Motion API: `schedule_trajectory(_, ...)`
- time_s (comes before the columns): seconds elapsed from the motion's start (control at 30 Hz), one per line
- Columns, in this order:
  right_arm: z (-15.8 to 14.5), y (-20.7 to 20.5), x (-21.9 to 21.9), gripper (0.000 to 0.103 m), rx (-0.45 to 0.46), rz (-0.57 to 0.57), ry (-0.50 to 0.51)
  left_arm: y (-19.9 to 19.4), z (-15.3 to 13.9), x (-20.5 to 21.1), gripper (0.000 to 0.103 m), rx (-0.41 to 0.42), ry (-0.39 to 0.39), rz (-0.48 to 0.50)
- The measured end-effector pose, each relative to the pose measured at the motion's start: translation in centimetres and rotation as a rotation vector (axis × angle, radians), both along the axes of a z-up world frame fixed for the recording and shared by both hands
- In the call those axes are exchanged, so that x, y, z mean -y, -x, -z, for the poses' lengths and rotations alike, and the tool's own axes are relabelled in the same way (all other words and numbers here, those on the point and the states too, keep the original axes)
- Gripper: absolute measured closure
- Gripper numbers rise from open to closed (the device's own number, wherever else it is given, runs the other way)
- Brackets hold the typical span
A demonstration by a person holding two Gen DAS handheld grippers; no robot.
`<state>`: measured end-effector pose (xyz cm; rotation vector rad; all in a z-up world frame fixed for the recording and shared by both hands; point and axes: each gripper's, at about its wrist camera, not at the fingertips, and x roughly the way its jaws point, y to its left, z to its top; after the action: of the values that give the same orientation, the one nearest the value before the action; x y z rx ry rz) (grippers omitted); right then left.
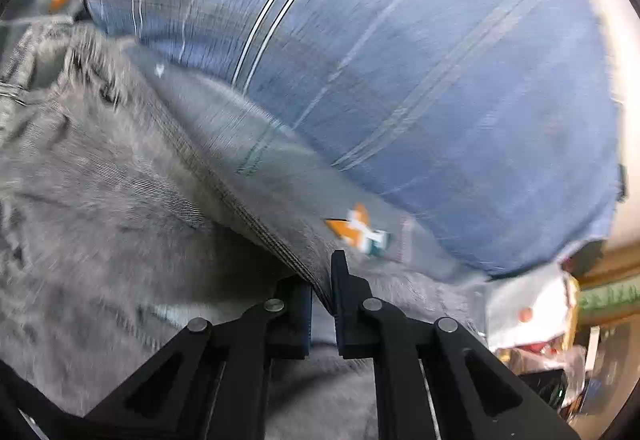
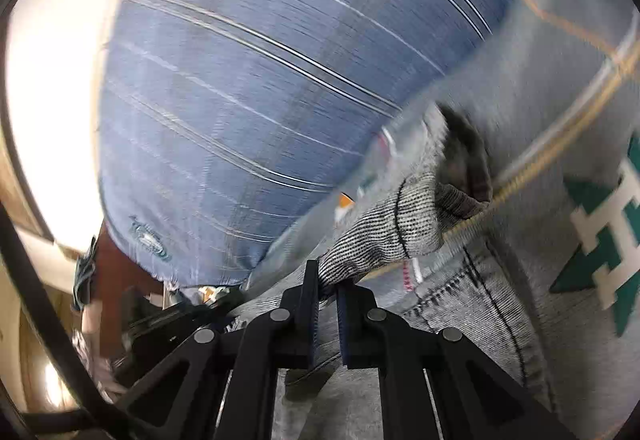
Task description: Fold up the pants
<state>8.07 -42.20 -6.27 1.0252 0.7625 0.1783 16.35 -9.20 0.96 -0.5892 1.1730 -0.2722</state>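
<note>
A blue striped cloth (image 1: 400, 60) covers the surface, with room clutter at its edge. Over it lie the grey pants (image 1: 100, 180), lifted at an edge. The left gripper (image 1: 322, 300) is clenched on a seamed fold; the right gripper (image 2: 328, 292) is clamped on a frayed hem. This looks like mid-fold: next, carry both edges across evenly and lay them flat. Only the right view shows a green-and-white patch (image 2: 600, 232); only the left shows an orange tag (image 1: 356, 226).

Left wrist view looks along its black two-finger gripper (image 1: 322, 292), close over grey denim pants (image 1: 100, 180); right wrist view likewise. Both share the blue striped cloth (image 1: 420, 60).
</note>
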Motion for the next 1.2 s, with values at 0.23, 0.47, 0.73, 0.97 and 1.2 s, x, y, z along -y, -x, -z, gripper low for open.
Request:
schedule_trajectory(0.23,-4.1,6.7,-0.5,0.094,0.072,-0.038,0.175,9.7,-0.3,-1.7,0.095,0.080,0.072,0.086)
schedule_trajectory(0.47,4.9,11.5,-1.8,0.094,-0.173,-0.052,0.119,14.2,7.5,-2.1,0.095,-0.031,0.013,0.107)
schedule_trajectory(0.73,3.6,13.4,-2.4,0.094,-0.115,-0.044,0.156,17.6,3.8,-3.2,0.095,0.121,-0.007,0.105)
schedule_trajectory(0.97,2.8,14.3,-2.3,0.094,-0.104,-0.015,0.230,18.9,6.2,-4.4,0.099,0.083,-0.029,0.115)
schedule_trajectory(1.2,5.8,13.4,-2.6,0.073,-0.284,-0.027,0.281,18.1,6.3,-7.0,0.032,0.069,0.005,0.062)
